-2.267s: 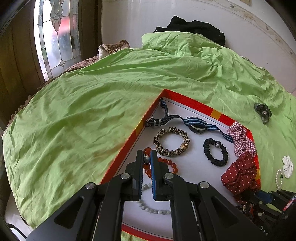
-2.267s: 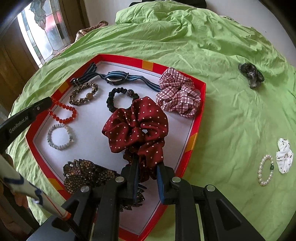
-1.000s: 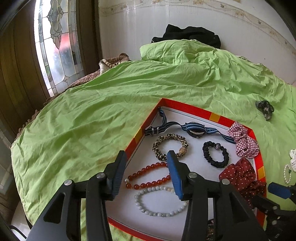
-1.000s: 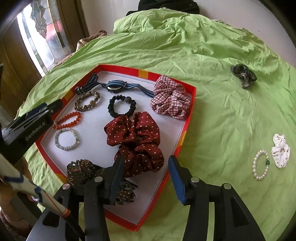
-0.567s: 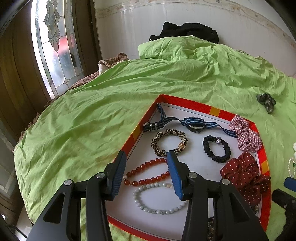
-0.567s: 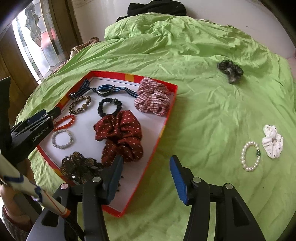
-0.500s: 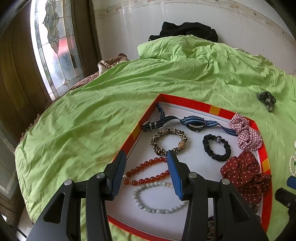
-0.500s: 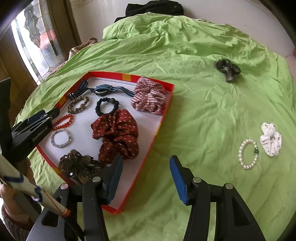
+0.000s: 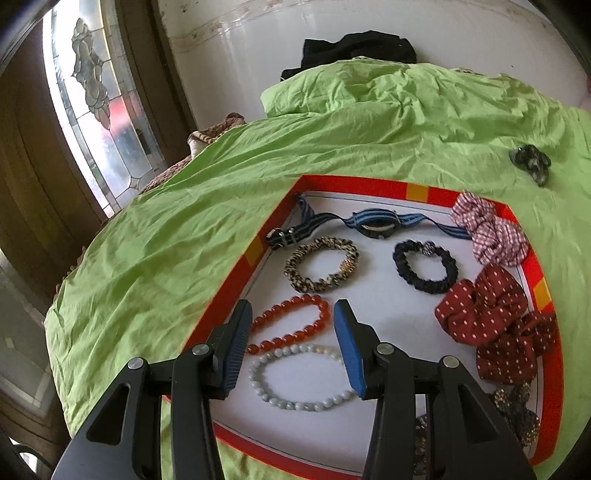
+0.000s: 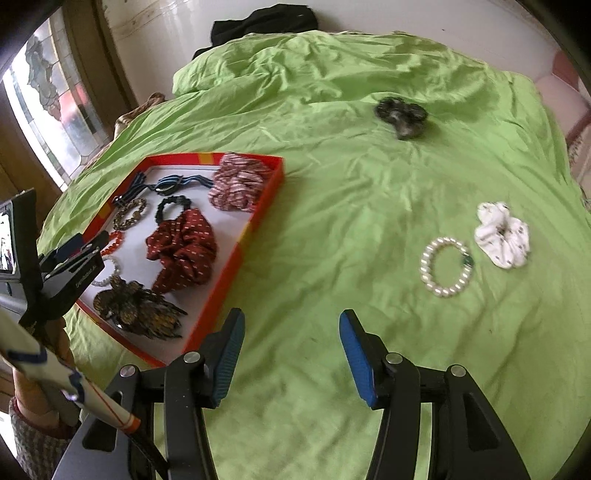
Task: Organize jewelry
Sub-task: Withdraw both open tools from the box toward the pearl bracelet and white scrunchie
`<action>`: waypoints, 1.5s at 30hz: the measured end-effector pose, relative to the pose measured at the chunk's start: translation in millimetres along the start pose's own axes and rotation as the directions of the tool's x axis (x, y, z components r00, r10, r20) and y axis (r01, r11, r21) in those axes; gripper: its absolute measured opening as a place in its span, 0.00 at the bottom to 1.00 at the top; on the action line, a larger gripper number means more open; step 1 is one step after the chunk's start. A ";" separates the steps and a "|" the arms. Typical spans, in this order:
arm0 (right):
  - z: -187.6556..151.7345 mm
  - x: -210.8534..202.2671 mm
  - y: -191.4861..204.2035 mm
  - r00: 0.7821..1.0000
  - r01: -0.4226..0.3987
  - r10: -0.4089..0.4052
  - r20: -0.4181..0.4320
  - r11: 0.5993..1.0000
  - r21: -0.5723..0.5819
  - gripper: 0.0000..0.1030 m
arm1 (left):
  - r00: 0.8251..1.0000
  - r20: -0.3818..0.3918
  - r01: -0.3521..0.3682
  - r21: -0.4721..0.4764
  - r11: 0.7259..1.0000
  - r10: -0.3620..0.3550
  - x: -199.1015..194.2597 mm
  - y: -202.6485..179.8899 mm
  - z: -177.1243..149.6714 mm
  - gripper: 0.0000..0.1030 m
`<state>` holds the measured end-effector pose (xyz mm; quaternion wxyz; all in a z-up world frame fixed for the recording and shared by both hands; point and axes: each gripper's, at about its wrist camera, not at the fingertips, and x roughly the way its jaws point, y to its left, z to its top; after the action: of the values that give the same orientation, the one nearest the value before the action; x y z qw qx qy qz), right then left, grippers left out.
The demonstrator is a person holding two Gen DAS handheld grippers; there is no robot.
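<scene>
By the stained-glass window [image 9: 96,110] the bed's green sheet [image 9: 155,236] carries a red-rimmed tray [image 9: 236,284] with a white floor. The left hand-held gripper [image 9: 291,341] hangs over the tray's near corner, its jaws spread wide and holding nothing; between them lie the orange bead bracelet [image 9: 295,326] and, just nearer, the pale bead bracelet [image 9: 299,376].

Further back in the tray sit a leopard-print bracelet [image 9: 321,264], a striped-strap watch [image 9: 373,223] along the far rim and a black braided band [image 9: 424,266]. A checked scrunchie [image 9: 487,232] fills the far right corner, with a dark red dotted scrunchie [image 9: 491,325] below it and a brown beaded clip [image 10: 136,308] at the near edge.

The right hand-held gripper [image 10: 290,354] is off the tray, over bare sheet, its jaws also wide apart and empty. Ahead of it and to the right a pearl bracelet [image 10: 447,271] lies on the sheet, just beside a white scrunchie [image 10: 502,240]. Well beyond them, a dark hair clip [image 10: 400,114] rests alone. Against the wall lies a black garment [image 10: 266,18].
</scene>
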<state>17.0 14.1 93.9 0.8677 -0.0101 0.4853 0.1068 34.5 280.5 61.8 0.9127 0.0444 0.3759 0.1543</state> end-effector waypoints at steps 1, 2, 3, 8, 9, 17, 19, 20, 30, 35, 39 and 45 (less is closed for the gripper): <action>-2.6 -2.3 -5.4 1.000 0.004 -0.004 0.002 1.000 0.005 0.56 | 1.000 0.002 -0.001 0.003 1.000 0.001 -1.6 -1.9 -0.7 0.43; -5.0 -4.5 -10.6 1.000 0.010 -0.010 0.004 1.000 0.011 0.56 | 1.000 0.006 -0.001 0.007 1.000 0.001 -3.8 -4.0 -1.6 0.43; -7.1 -6.7 -15.5 1.000 0.015 -0.015 0.005 1.000 0.017 0.56 | 1.000 0.010 0.002 0.008 1.000 -0.002 -5.9 -6.0 -2.6 0.43; -20.3 -15.3 -45.3 0.999 0.043 -0.043 0.002 0.998 0.055 0.56 | 1.000 0.026 0.017 0.006 1.000 -0.017 -16.8 -14.6 -4.4 0.43; -22.3 -16.2 -50.8 0.999 0.046 -0.046 0.001 0.997 0.063 0.56 | 0.999 0.036 0.017 0.007 1.000 -0.018 -20.5 -16.7 -4.8 0.43; -43.6 -28.0 -98.9 0.997 0.073 -0.074 0.000 0.988 0.133 0.56 | 0.996 0.076 0.055 -0.033 0.998 -0.053 -51.5 -22.8 -6.1 0.43; -47.3 -28.5 -108.3 0.997 0.071 -0.072 0.000 0.986 0.150 0.56 | 0.993 0.080 0.086 -0.057 0.995 -0.081 -63.4 -21.8 -6.0 0.44; -48.8 -28.5 -112.9 0.998 0.068 -0.069 0.001 0.985 0.161 0.56 | 0.992 0.083 0.101 -0.062 0.993 -0.096 -70.3 -22.3 -6.1 0.44; -62.6 -42.0 -146.3 0.998 0.049 -0.056 0.030 0.976 0.211 0.56 | 0.979 0.136 0.146 0.074 0.987 -0.155 -132.8 -67.9 -7.0 0.56; -69.0 -54.9 -172.8 0.996 0.056 -0.071 0.052 0.966 0.252 0.57 | 0.968 0.134 0.193 0.152 0.969 -0.213 -151.3 -101.1 -8.8 0.57; -74.6 -60.4 -192.4 0.995 0.060 -0.080 0.060 0.956 0.287 0.57 | 0.957 0.092 0.257 0.170 0.951 -0.275 -155.0 -124.8 -8.8 0.57; -83.4 -60.0 -216.8 0.995 0.055 -0.079 0.061 0.942 0.330 0.58 | 0.956 0.067 0.263 0.233 0.936 -0.285 -159.8 -161.9 -13.8 0.57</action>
<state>-41.1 -218.3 81.8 0.8776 0.1218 0.4637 -0.0048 -42.0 76.1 127.5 0.9321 0.1008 0.3473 -0.0200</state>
